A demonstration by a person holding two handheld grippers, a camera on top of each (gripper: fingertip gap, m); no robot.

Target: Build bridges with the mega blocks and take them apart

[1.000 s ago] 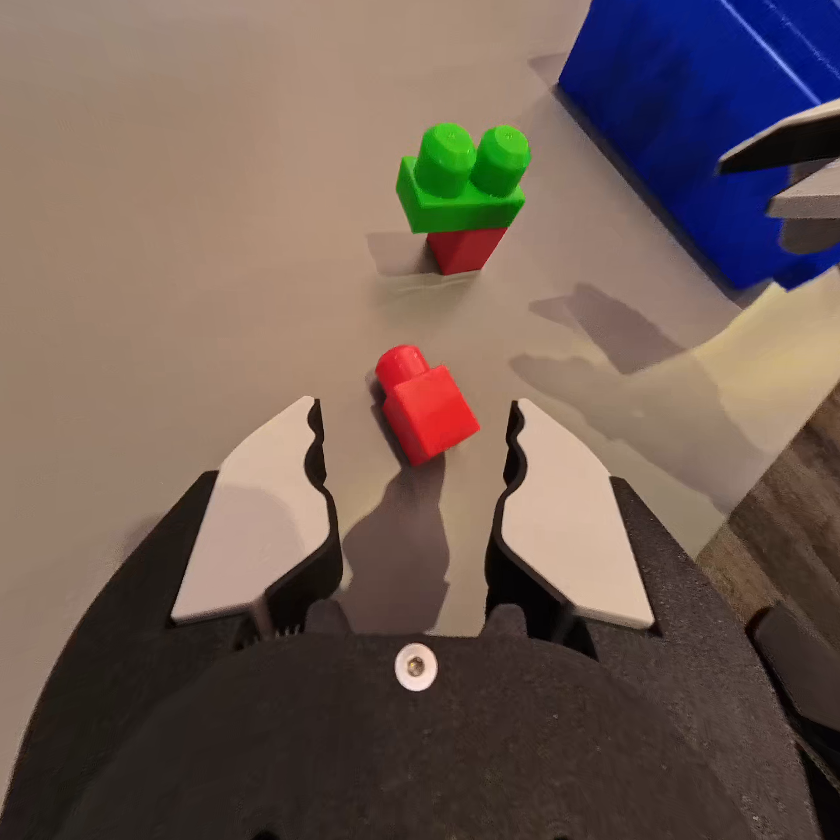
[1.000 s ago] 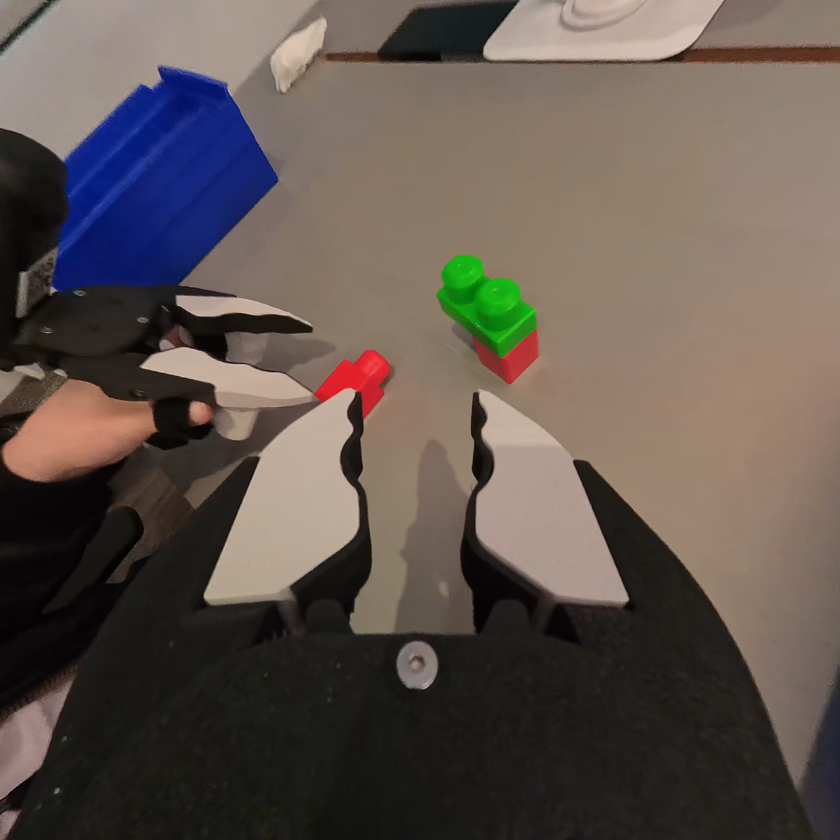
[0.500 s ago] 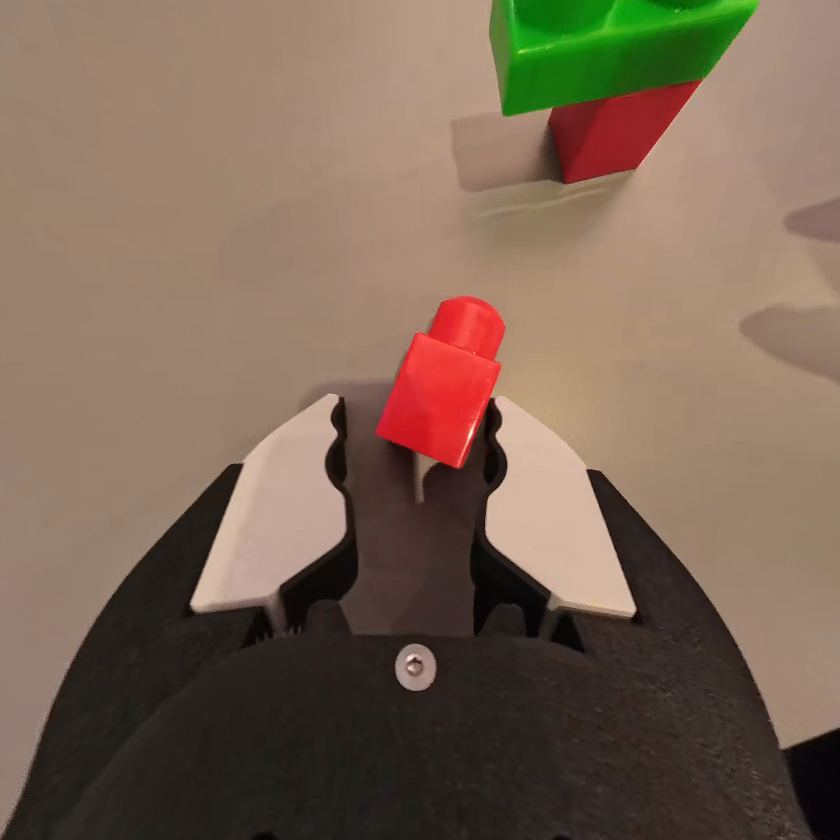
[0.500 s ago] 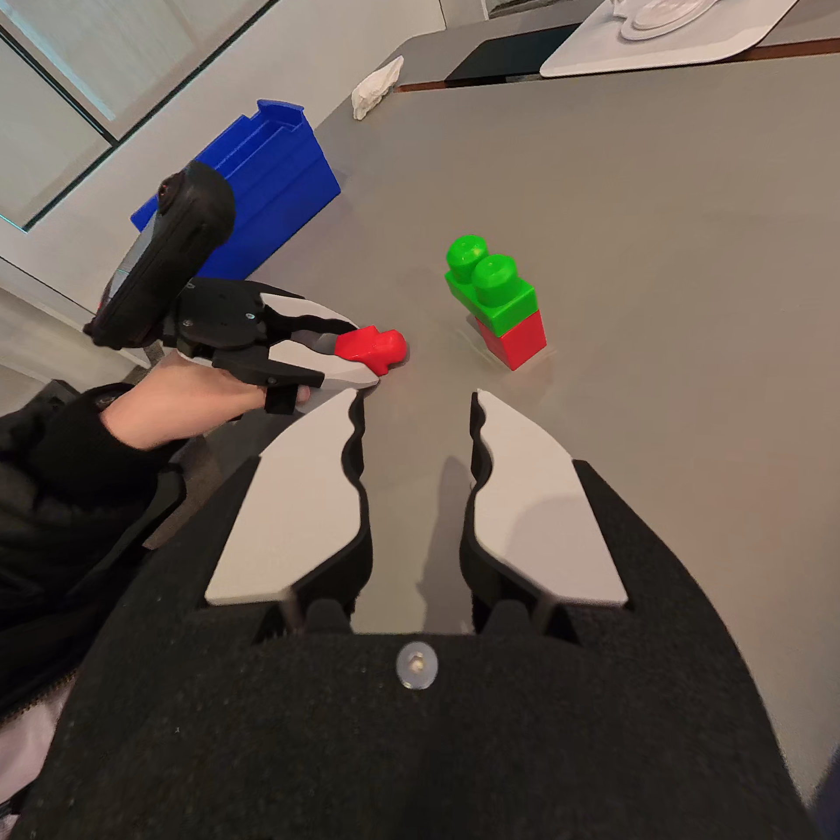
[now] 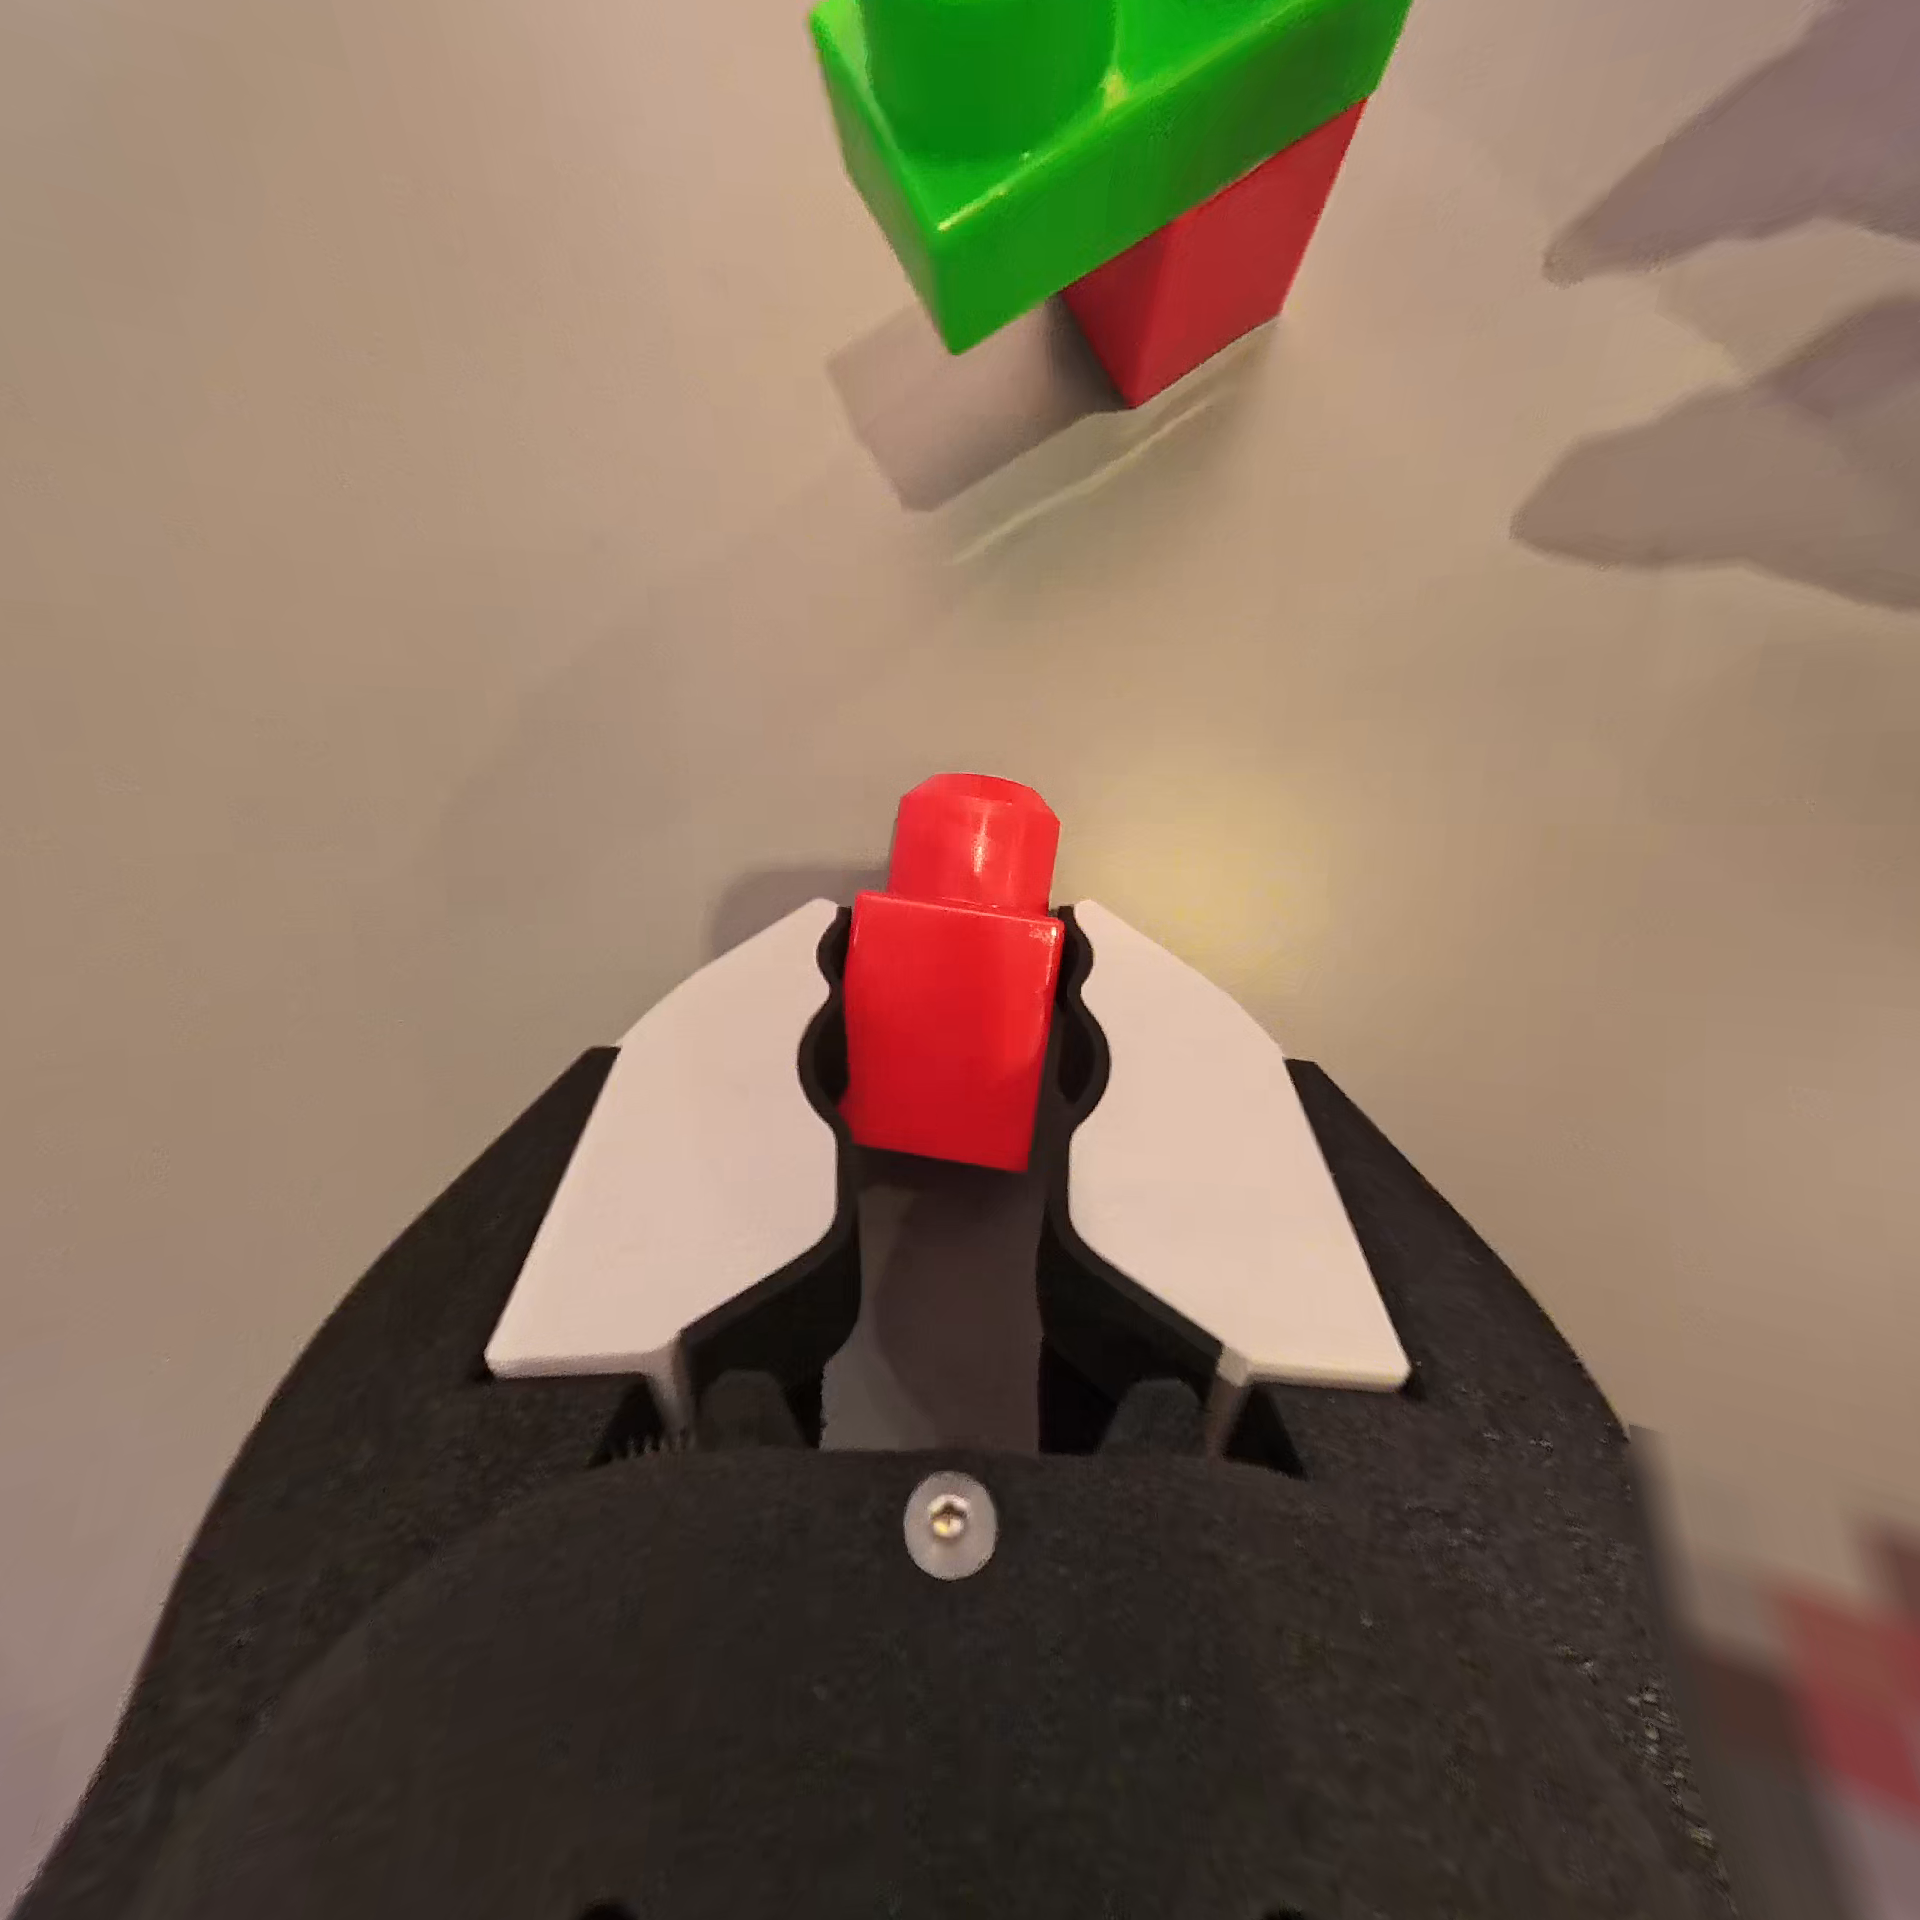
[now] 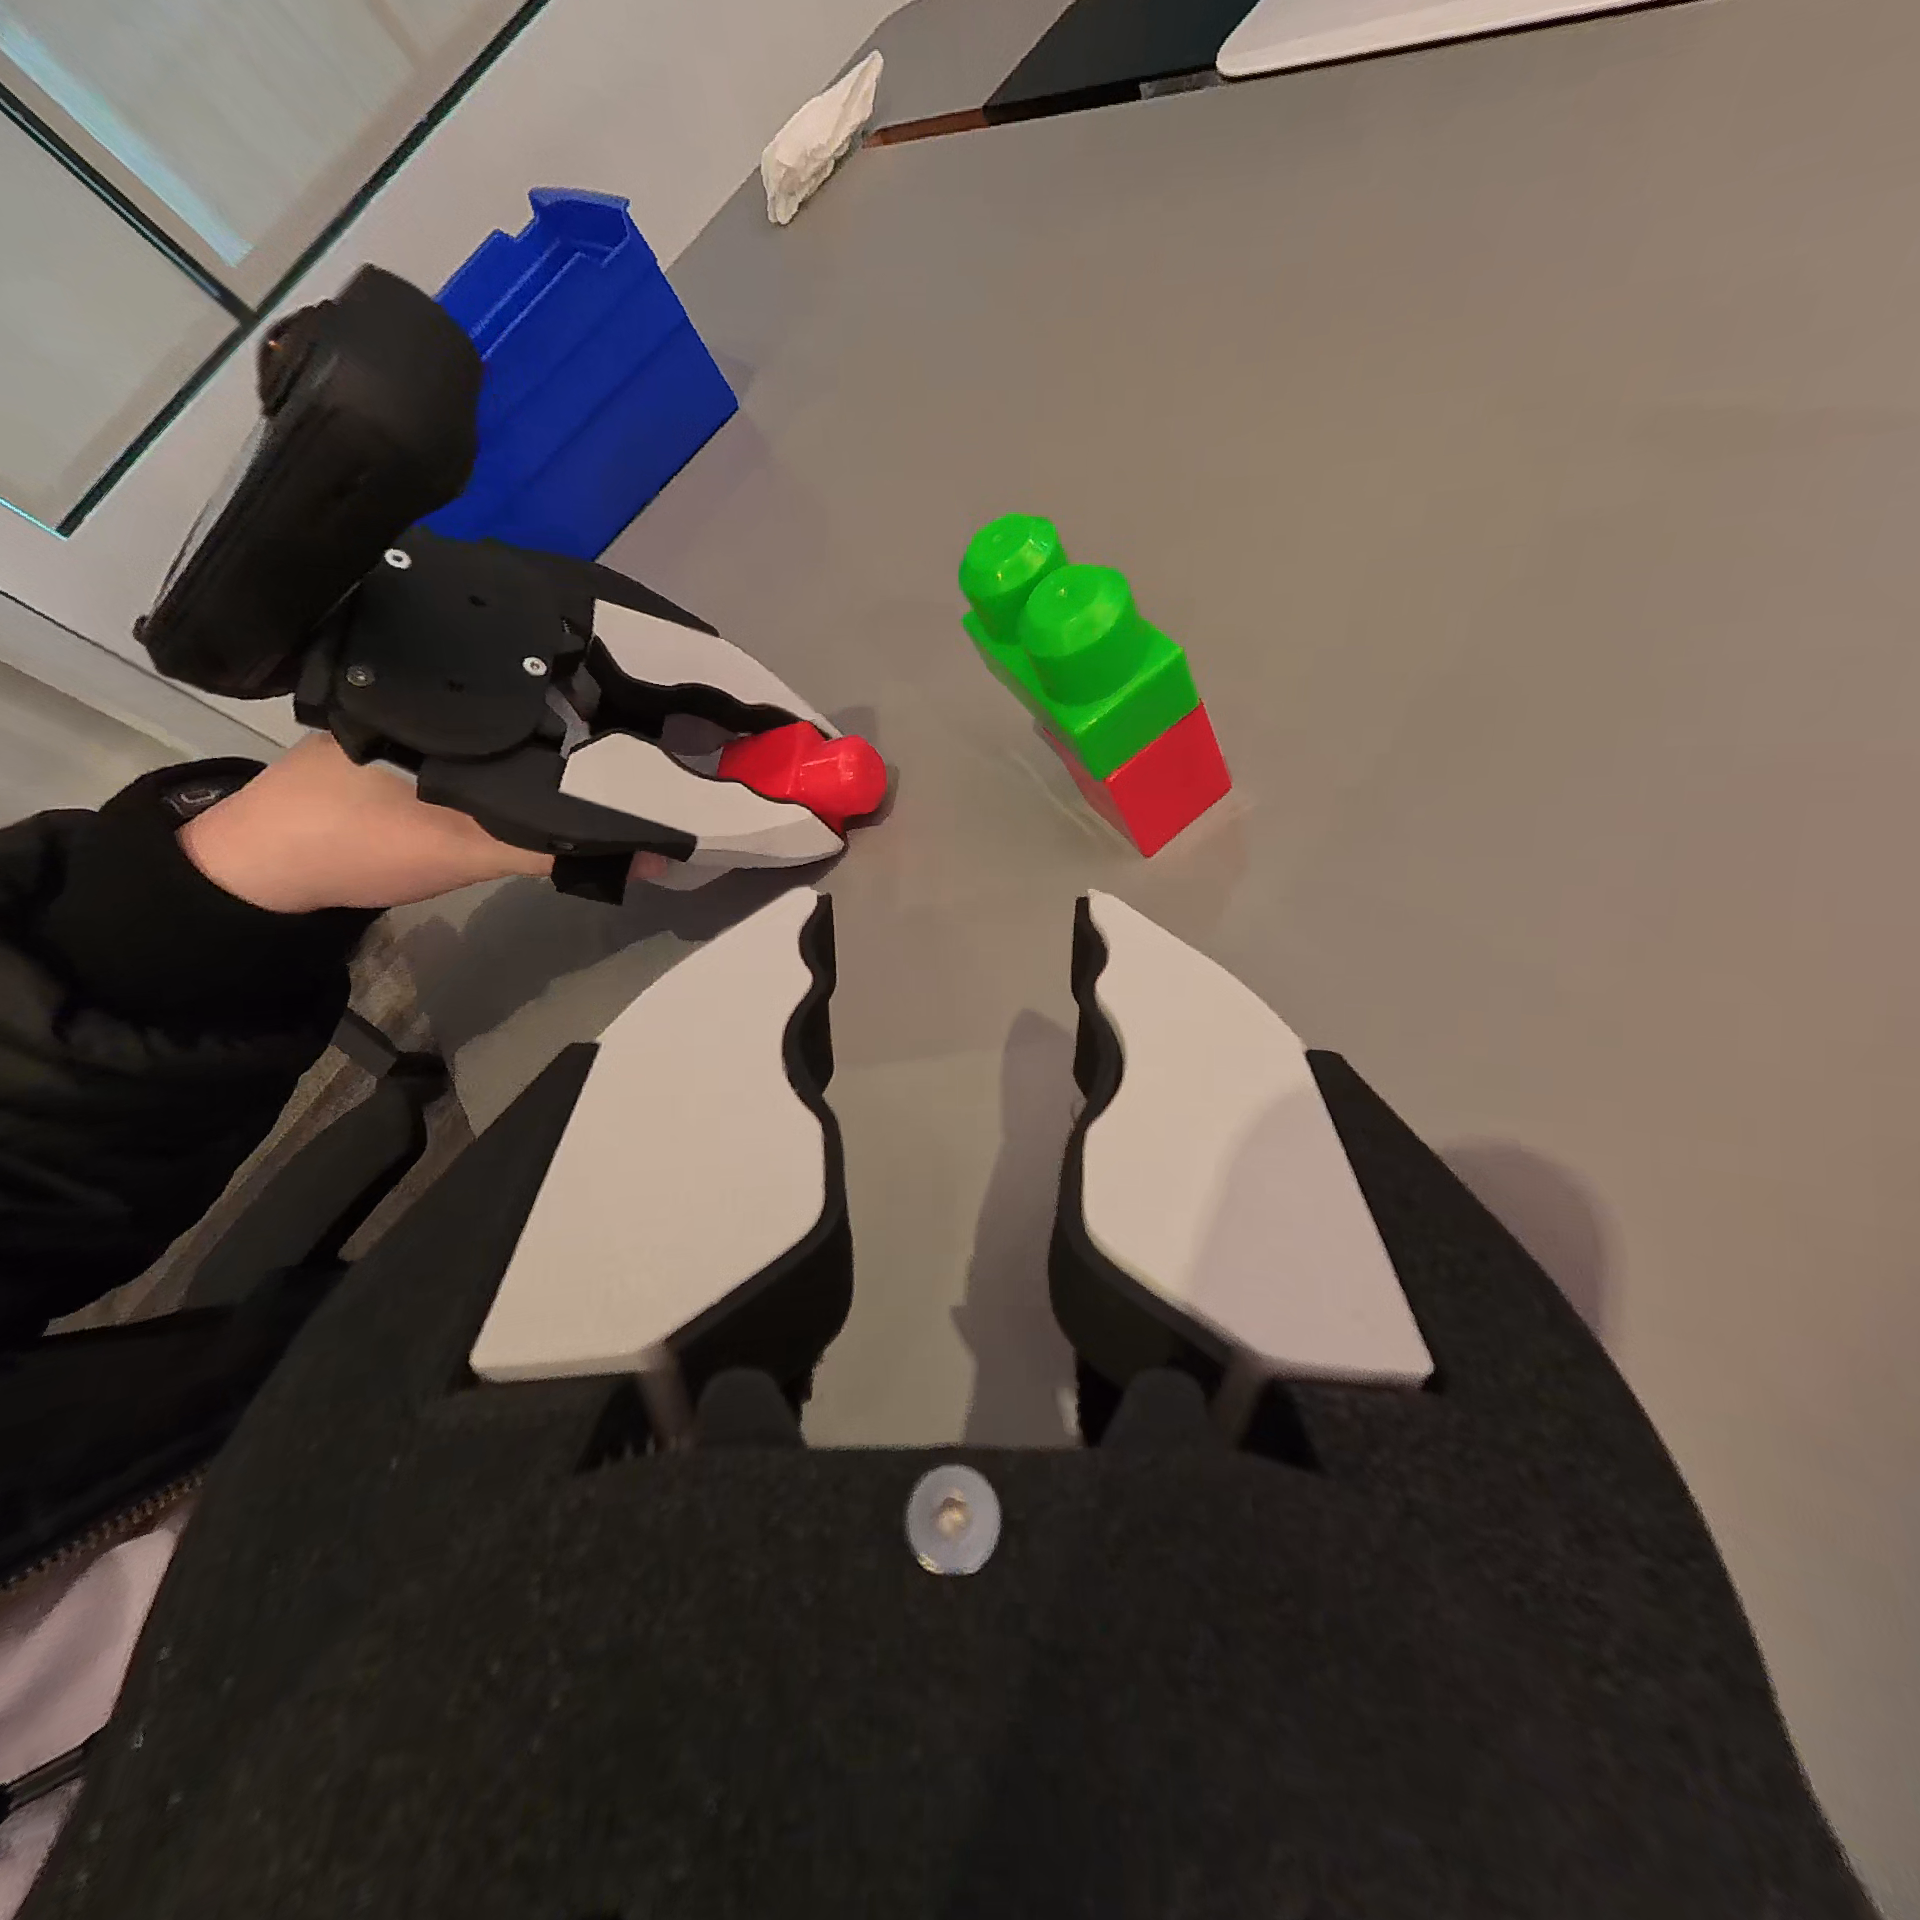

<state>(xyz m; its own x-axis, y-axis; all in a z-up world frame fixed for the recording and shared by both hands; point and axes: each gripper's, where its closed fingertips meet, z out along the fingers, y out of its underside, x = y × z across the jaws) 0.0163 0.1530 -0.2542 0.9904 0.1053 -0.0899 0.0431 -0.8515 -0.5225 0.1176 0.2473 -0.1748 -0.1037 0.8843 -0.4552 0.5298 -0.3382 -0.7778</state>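
Observation:
My left gripper (image 5: 954,914) is shut on a small red one-stud block (image 5: 951,1029); both pads press its sides and its stud points forward over the grey table. The same grip shows in the right wrist view, where the left gripper (image 6: 821,790) holds the red block (image 6: 805,774) low at the table. Ahead stands a green two-stud block (image 5: 1049,177) stacked on a red block (image 5: 1205,270); this stack also shows in the right wrist view (image 6: 1091,665). My right gripper (image 6: 951,914) is open and empty, above the table in front of the stack.
A blue bin (image 6: 592,374) stands at the back left of the grey table (image 6: 1455,416). A crumpled white tissue (image 6: 821,135) lies beyond it. A person's hand and dark sleeve (image 6: 208,894) hold the left gripper at the table's left edge.
My left gripper moved forward around the loose red block and its pads came together on it. The block turned straight in the grasp. My right gripper stayed open and tilted a little.

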